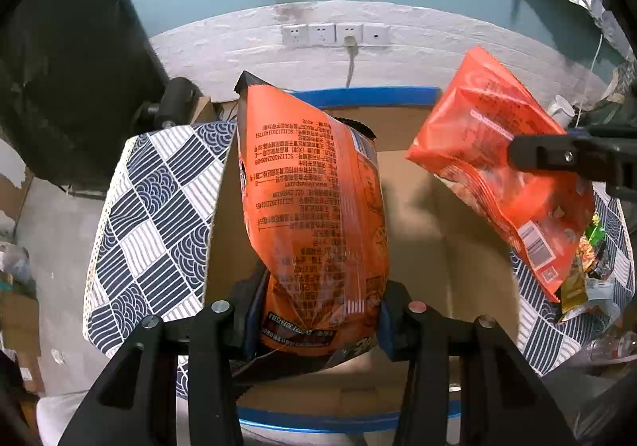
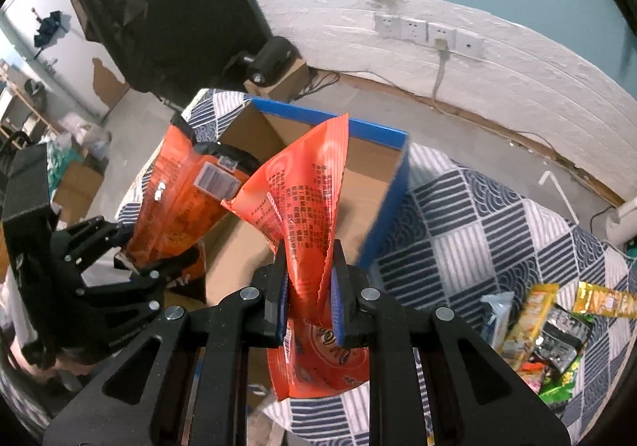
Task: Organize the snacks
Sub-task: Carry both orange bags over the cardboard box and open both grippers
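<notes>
While both hands hang over the box, the scene runs from left to right like this:

Dark panel [image 1: 59, 67]: stands at the far left, off the table, against the blue wall.

Cloth [image 1: 155, 215]: navy-and-white patterned, covering the table on both sides of the box.

Left gripper [image 1: 318, 318]: its fingers are closed on the lower part of the orange bag [image 1: 314, 207], one pad on each side. The bag stands tall between them, printed back to the camera, its dark top seal up and tilted left.

Orange bag, place: held in the air above the box's left half, apart from the floor of it as far as the view shows.

Box [image 1: 398, 95]: open cardboard with blue-taped rims, sitting on the cloth; its brown floor shows bare between the two bags.

Right gripper [image 2: 309, 294]: pinched tight on the red bag [image 2: 302, 199], which bunches into a twist at the pads and fans out above and below them.

Red bag, place: hanging over the box's right side, well apart from the orange bag.

Sockets [image 1: 334, 34]: a row of four on the white wall band behind, one with a cord plugged in.

Snack pile [image 2: 557, 334]: yellow, green and dark packets lying on the cloth at the far right, outside the box; their exact number is hard to tell through the lens edge.
</notes>
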`<state>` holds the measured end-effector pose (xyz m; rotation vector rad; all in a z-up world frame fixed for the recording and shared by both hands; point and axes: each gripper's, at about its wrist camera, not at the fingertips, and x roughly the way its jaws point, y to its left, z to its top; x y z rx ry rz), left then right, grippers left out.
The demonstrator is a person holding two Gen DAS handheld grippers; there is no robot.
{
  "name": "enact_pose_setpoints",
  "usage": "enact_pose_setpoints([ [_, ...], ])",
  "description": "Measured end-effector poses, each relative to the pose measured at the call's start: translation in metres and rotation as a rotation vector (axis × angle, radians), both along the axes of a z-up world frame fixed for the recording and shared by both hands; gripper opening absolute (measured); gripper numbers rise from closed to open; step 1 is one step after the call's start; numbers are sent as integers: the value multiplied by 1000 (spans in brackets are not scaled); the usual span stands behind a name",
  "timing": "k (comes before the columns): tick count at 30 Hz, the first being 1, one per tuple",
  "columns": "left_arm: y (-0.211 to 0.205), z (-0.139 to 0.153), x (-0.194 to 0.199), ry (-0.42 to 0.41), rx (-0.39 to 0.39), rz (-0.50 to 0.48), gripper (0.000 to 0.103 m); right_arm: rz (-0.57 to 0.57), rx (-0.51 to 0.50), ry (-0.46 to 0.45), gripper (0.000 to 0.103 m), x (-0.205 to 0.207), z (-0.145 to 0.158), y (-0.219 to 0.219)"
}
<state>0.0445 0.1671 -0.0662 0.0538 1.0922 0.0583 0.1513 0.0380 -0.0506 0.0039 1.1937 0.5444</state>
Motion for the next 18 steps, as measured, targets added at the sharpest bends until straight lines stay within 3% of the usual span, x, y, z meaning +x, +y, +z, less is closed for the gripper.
enact_pose_setpoints([
  [9,20,-9,-1,39,-23,34,47,15,-4,26,20,8,-11,15],
  [10,20,-8,0,43,-17,33,49,17,-10,22,22,9,-12,15],
  [12,18,-8,1,39,0,21,52,23,-8,14,35,9,-11,13],
  [15,14,-8,2,42,31,6,58,28,-15,-3,40,6,-7,7],
  [18,8,-3,0,16,63,-8,74,39,-23,-28,49,2,1,1],
])
